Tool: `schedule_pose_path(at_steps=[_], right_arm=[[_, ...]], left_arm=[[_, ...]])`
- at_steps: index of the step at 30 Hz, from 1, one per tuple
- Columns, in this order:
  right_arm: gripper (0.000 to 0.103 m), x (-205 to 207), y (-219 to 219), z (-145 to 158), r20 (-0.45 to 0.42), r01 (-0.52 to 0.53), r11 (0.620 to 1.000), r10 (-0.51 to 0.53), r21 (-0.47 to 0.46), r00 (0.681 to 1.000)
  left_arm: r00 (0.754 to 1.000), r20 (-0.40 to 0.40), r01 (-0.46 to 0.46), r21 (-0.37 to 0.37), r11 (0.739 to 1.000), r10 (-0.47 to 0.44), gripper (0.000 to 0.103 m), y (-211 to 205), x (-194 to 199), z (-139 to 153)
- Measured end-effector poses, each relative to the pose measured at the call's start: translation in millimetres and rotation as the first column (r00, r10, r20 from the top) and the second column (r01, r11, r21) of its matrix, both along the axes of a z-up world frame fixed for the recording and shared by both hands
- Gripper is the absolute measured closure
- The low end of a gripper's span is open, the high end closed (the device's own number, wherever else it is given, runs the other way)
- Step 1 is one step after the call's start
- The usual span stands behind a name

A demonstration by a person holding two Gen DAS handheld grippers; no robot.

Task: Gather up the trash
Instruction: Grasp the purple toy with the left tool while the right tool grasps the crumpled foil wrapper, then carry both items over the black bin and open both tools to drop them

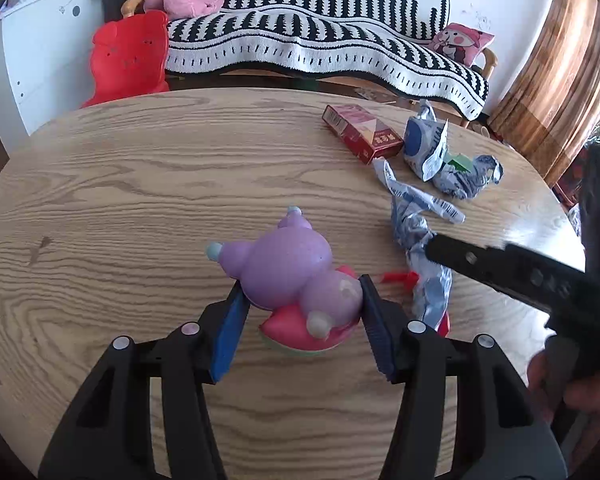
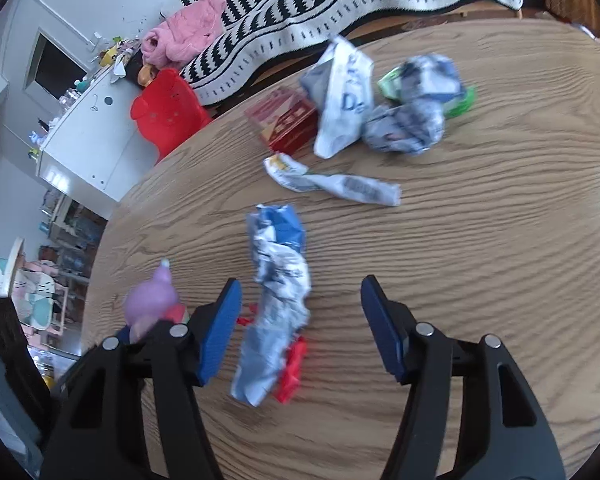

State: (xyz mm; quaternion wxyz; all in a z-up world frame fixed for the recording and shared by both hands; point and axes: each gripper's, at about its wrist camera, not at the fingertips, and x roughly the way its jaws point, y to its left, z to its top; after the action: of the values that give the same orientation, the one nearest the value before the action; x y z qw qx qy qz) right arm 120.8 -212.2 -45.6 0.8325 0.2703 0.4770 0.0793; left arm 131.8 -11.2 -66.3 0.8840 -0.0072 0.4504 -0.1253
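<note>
A: Any bin or bag on the worktop (image 1: pixel 120 184)?

B: The only container I can make out is a red box (image 1: pixel 362 133), lying flat at the far side, closed, so its contents are hidden. It has gold lettering, too small to read.

A: Any other writing?

B: A white and blue packet (image 2: pixel 342 100) beside the box shows a large blue "D" in the right wrist view. A twisted strip of wrapper (image 2: pixel 332 182) nearer in carries a barcode. Nothing more is legible.

A: And the trash itself?

B: Crumpled blue-and-white wrappers, all on the right half of the worktop. A long crumpled wrapper (image 2: pixel 278 304) lies between the right gripper (image 2: pixel 300 322) fingers, with a red plastic scrap (image 2: pixel 290 372) touching its near end. Behind the packet sit two wadded wrappers (image 2: pixel 414 100) with green plastic (image 2: pixel 462 106) under them.

A: Is the right gripper gripping it?

B: No. Its fingers stand apart; the left pad is just beside the wrapper, the right pad well clear.

A: The left gripper?

B: The left gripper (image 1: pixel 302 308) has its blue pads (image 1: pixel 230 332) pressed against both sides of a purple toy animal (image 1: pixel 288 272) that sits on a pink base, near the middle of the worktop.
</note>
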Motion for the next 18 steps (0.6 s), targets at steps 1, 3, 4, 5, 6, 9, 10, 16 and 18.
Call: schedule_pose_path(at_steps=[1, 3, 4, 5, 6, 9, 10, 16, 18], right_arm=[[0.054, -0.3, 3.6, -0.4, -0.002, -0.009, 1.000, 0.009, -0.002, 1.000], [0.070, 2.1, 12.0, -1.0, -0.005, -0.031, 1.000, 0.031, -0.007, 1.000], [0.080, 1.7, 15.8, -0.4, 0.000, -0.042, 0.999, 0.042, -0.007, 0.999], [0.080, -0.5, 16.9, 1.2, 0.005, -0.043, 0.999, 0.043, -0.009, 0.999], [0.080, -2.8, 16.7, 4.1, 0.014, -0.041, 0.999, 0.041, -0.013, 0.999], [0.081, -12.4, 16.2, 19.1, 0.062, -0.037, 0.999, 0.039, -0.040, 0.997], [0.081, -18.1, 12.9, 24.9, 0.076, -0.032, 0.999, 0.035, -0.035, 0.997], [0.081, -60.3, -29.8, 47.4, 0.096, 0.020, 0.996, -0.012, -0.091, 0.995], [0.081, -73.2, -50.0, 48.8, 0.083, 0.047, 0.992, -0.037, -0.120, 0.996]], left_arm=[[1.000, -0.003, 0.004, 0.006, 1.000, -0.004, 0.049, 0.7, -0.8, -0.8], [1.000, -0.009, 0.007, 0.014, 1.000, -0.007, 0.049, 2.5, -2.1, -2.7], [1.000, -0.012, 0.007, 0.017, 1.000, -0.007, 0.049, 3.6, -2.7, -3.1], [1.000, -0.015, 0.005, 0.020, 1.000, -0.005, 0.049, 4.5, -3.1, -3.6], [1.000, -0.019, 0.002, 0.020, 1.000, -0.002, 0.049, 5.5, -3.2, -3.7], [1.000, -0.025, 0.001, 0.013, 1.000, 0.000, 0.049, 5.7, -4.7, -2.3], [1.000, -0.023, 0.005, 0.010, 1.000, -0.005, 0.049, 3.4, -6.9, -0.8], [0.998, -0.004, 0.065, -0.019, 0.998, -0.065, 0.049, -29.5, -25.4, 12.7], [0.995, 0.000, 0.103, -0.025, 0.994, -0.103, 0.049, -51.0, -34.6, 15.5]])
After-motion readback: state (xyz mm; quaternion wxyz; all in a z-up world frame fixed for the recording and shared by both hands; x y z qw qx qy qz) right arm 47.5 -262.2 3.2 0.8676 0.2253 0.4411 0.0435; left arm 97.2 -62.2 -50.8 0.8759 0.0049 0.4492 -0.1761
